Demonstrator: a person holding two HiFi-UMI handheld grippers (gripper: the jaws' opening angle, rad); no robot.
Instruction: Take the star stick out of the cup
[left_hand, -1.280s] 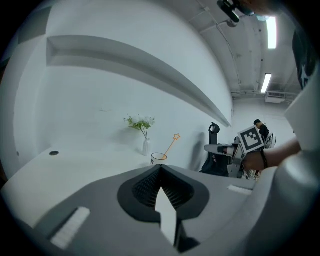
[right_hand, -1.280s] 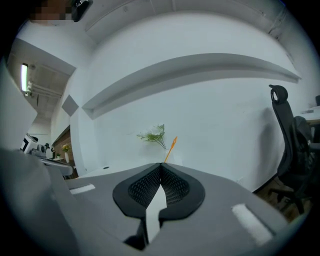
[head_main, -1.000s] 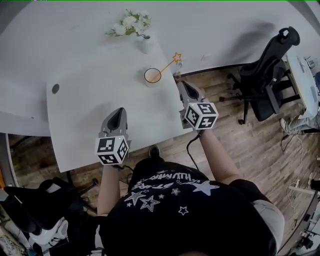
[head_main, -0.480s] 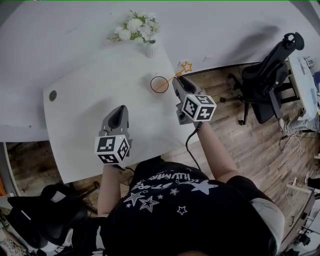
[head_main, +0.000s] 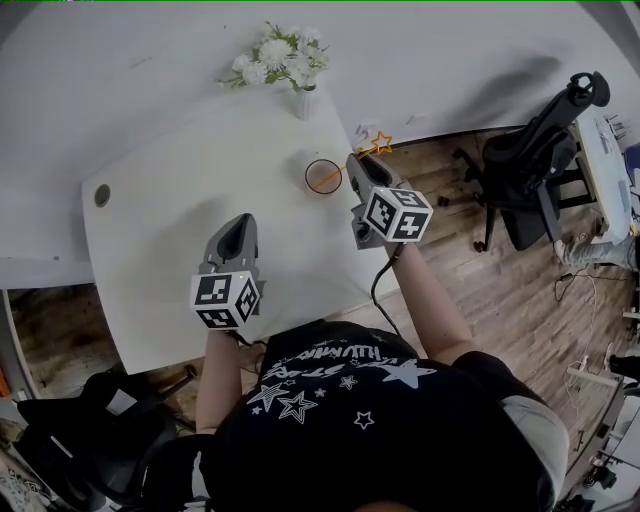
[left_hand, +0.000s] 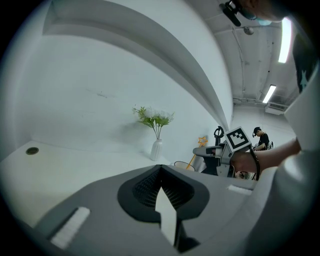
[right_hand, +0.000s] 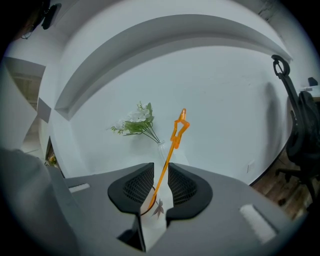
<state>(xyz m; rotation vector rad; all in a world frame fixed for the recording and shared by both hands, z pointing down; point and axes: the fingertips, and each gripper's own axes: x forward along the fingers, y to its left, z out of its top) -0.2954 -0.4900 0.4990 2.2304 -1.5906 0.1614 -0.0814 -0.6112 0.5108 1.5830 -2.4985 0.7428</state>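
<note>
Head view: our left tongs (head_main: 238, 224) hover over the surface (head_main: 170, 200), well back from the cup (head_main: 323, 176). Our right tongs (head_main: 357, 166) sit just right of the cup, beside the stick (head_main: 380, 143) leaning out of it. We cannot read the shirt's lettering.

Left gripper view: our tongs are closed and empty, with the cup ahead and to the right.

Right gripper view: our tongs are closing, with the stick between the pads and a gap on each side. Its foot is still in the leaf-printed cup below them.

Right claw (right_hand: 160, 172) closing, orange star stick (right_hand: 171, 148) between jaws untouched, cup (right_hand: 156, 224) below, flowers (right_hand: 135, 120) behind
</note>
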